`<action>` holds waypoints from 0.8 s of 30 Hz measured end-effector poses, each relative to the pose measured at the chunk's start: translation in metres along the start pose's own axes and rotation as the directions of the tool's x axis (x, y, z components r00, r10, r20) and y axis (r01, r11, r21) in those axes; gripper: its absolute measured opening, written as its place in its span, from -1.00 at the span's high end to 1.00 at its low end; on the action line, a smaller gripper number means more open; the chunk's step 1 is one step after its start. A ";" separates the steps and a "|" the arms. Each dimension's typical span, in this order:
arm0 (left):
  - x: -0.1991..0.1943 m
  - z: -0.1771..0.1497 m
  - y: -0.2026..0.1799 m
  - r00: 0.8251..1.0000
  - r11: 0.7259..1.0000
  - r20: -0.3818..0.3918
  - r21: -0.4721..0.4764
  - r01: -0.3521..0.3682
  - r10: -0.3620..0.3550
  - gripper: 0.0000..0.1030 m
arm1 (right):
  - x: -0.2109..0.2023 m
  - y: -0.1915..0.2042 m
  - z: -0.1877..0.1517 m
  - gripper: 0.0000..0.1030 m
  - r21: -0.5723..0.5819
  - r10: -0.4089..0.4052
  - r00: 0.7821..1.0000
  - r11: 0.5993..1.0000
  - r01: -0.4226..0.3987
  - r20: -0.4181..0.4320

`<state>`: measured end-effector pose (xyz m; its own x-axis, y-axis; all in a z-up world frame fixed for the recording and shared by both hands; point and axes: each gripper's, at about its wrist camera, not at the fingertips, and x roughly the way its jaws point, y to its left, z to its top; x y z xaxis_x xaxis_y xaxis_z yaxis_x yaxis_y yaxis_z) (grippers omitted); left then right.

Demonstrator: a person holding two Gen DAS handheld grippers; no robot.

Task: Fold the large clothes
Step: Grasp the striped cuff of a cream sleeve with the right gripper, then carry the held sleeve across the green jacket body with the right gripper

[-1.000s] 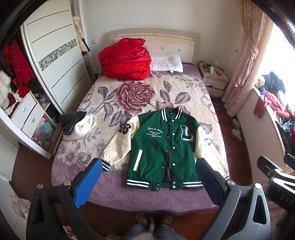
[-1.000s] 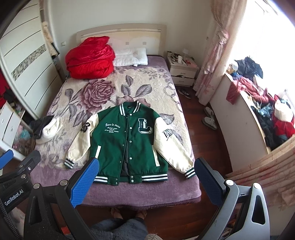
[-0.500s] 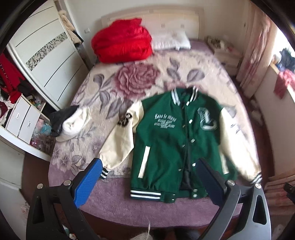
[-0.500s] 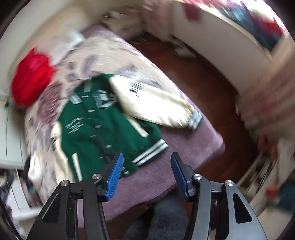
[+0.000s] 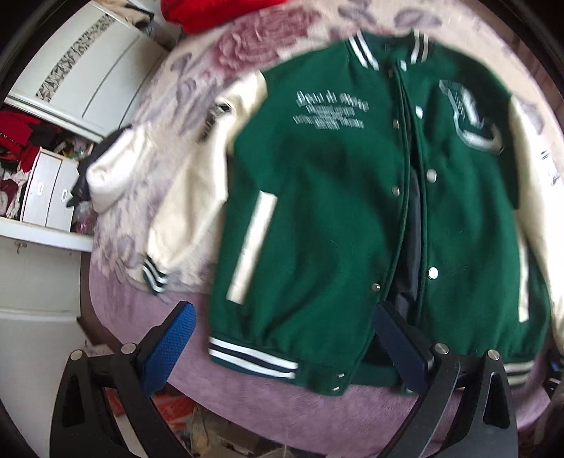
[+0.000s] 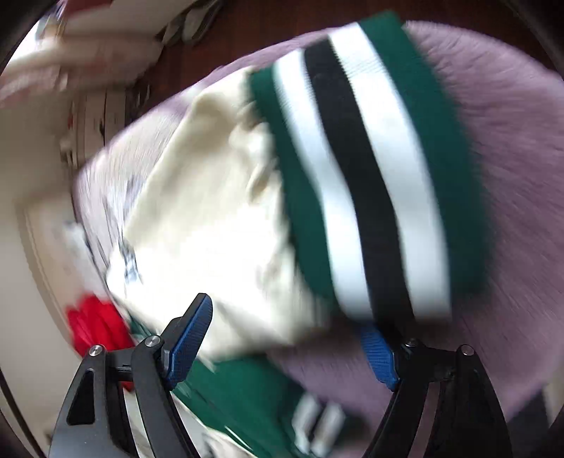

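Observation:
A green varsity jacket [image 5: 317,197] with cream sleeves lies flat, front up, on the bed. My left gripper [image 5: 282,347] is open just above its striped bottom hem [image 5: 253,356], over the left front panel. My right gripper [image 6: 285,347] is open, close over the jacket's right cream sleeve [image 6: 211,229] at its green, white and black striped cuff [image 6: 363,176]. Neither gripper holds anything. The right wrist view is blurred.
The bed has a purple fleece cover [image 5: 246,398] and a floral blanket [image 5: 197,70]. A white and dark garment [image 5: 112,169] lies left of the jacket. A red quilt [image 5: 211,14] is at the head. A wardrobe [image 5: 88,77] stands left.
Both grippers have dropped towards the bed. The left has closed in on the jacket's hem. The right has swung to the right sleeve cuff and its jaws are wider than half a second ago.

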<state>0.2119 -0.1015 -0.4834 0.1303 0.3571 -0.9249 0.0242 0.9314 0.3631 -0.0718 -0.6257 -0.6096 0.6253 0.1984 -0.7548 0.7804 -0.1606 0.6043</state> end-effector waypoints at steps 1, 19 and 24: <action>0.006 0.001 -0.010 1.000 1.000 -0.017 0.005 0.005 -0.005 -1.00 | -0.004 0.001 0.001 0.60 0.014 0.027 0.995 1.000 -0.028 0.095; 0.025 0.104 -0.124 0.982 0.967 0.092 0.211 0.143 -0.165 -1.00 | -0.007 0.186 0.092 0.93 -0.267 0.103 0.929 0.964 -0.005 0.355; 0.058 0.160 -0.122 0.973 0.964 0.032 0.146 0.223 -0.230 -1.00 | -0.034 0.350 0.069 0.93 -0.463 0.214 0.893 0.886 -0.007 0.396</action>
<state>0.3752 -0.2056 -0.5631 0.1526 0.1312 -0.9795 0.1970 0.9672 0.1602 0.1796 -0.7554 -0.3901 0.7250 -0.2402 -0.6455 0.6877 0.3038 0.6594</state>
